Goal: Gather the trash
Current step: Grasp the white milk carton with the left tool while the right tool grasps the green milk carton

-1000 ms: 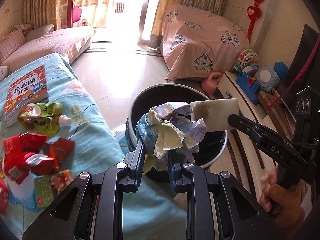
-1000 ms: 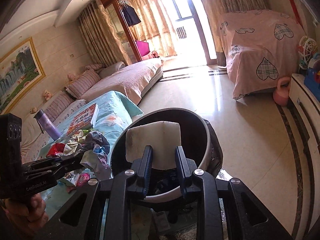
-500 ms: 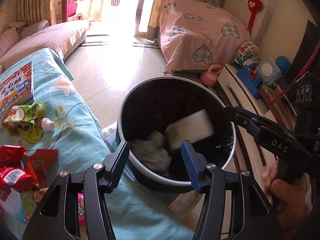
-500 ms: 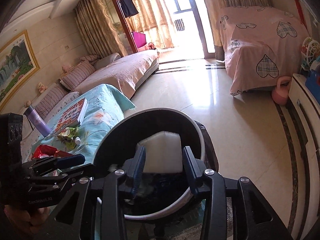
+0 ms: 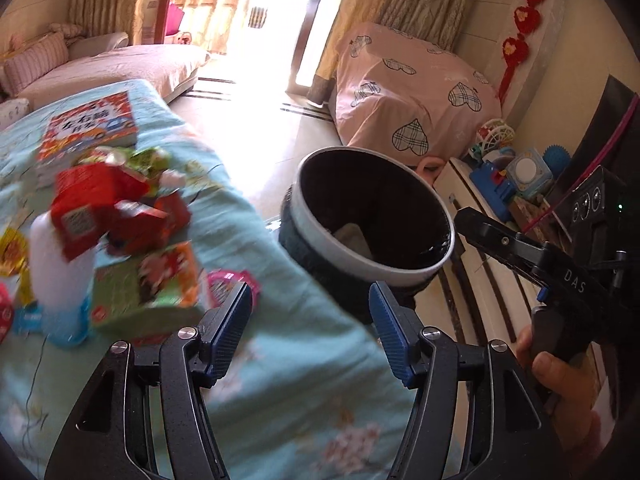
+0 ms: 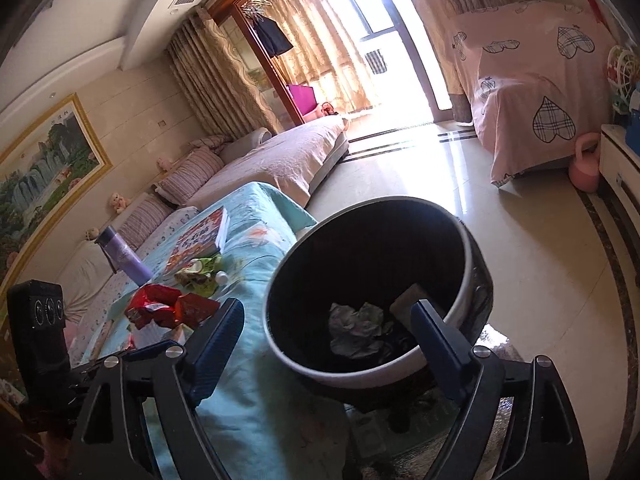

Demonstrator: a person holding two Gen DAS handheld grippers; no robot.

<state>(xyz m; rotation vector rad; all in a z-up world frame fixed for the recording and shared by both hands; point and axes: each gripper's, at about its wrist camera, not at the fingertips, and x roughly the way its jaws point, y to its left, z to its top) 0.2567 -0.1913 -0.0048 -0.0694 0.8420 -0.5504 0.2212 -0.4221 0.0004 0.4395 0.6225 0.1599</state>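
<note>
Bright daylight thru balcony door (image 6: 404, 40), floor glare, fisheye edges, left view motion-blurred.

Glossy cream tile floor (image 6: 440, 184) glaring with sun from balcony doors (image 6: 384, 32); beige curtains (image 6: 224, 76) alongside; pink sofa (image 6: 280, 160) under framed landscape painting (image 6: 44, 168); heart-print pink cover (image 5: 408, 108) opposite.

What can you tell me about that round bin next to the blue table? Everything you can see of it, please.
The bin is round and open-topped, with a pale rim and a dark inside that looks lined with a black bag. It stands upright on the floor, right against the edge of the table with the blue cloth. At its bottom lie a crumpled paper wad and a pale flat slab. Neither open tool touches it.
</note>
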